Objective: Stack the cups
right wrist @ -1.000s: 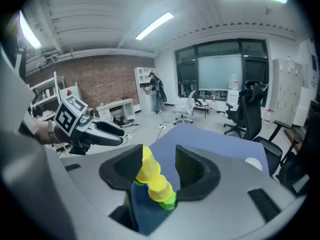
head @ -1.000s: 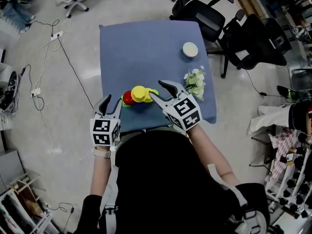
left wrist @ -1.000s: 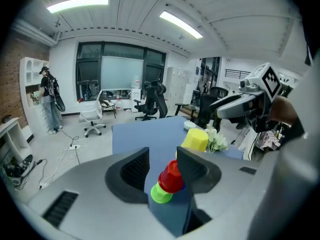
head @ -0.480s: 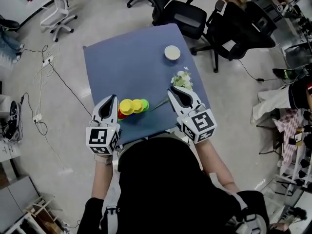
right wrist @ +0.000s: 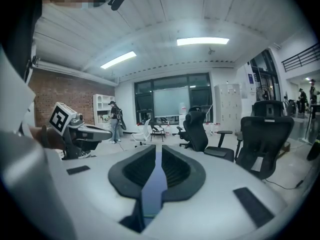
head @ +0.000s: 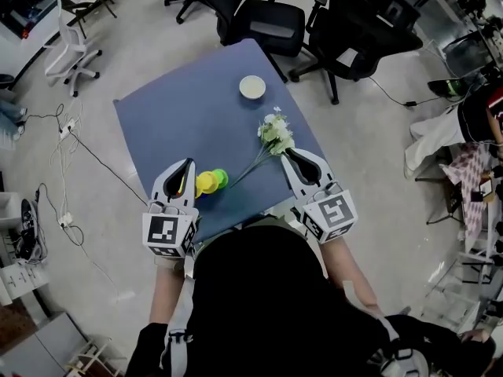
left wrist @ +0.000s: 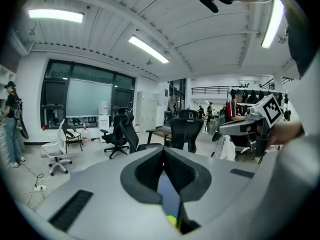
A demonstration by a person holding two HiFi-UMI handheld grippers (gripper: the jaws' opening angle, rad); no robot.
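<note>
Risk first: cups (head: 211, 181) sit near the front edge of the blue bench (head: 181, 116), just beside the left tongs (head: 188, 165). A careless sideways sweep of that hand could likely knock them over or off the edge. A flower sprig (head: 274, 132) lies with its stem running toward the cups and its head near the right tongs (head: 288, 153). Snagging it might drag the stem into the cups.

Left tongs clenched tight, tips meeting, empty. Right tongs have just been closing, with only a thin slit left and nothing in it.

Cups look small, glossy plastic, bunched as one cluster. Yellow and green show; the left tongs cover the cluster's left side. Upright or on their sides, cannot tell. White bowl (head: 252, 87) sits well apart, far across the bench.
</note>
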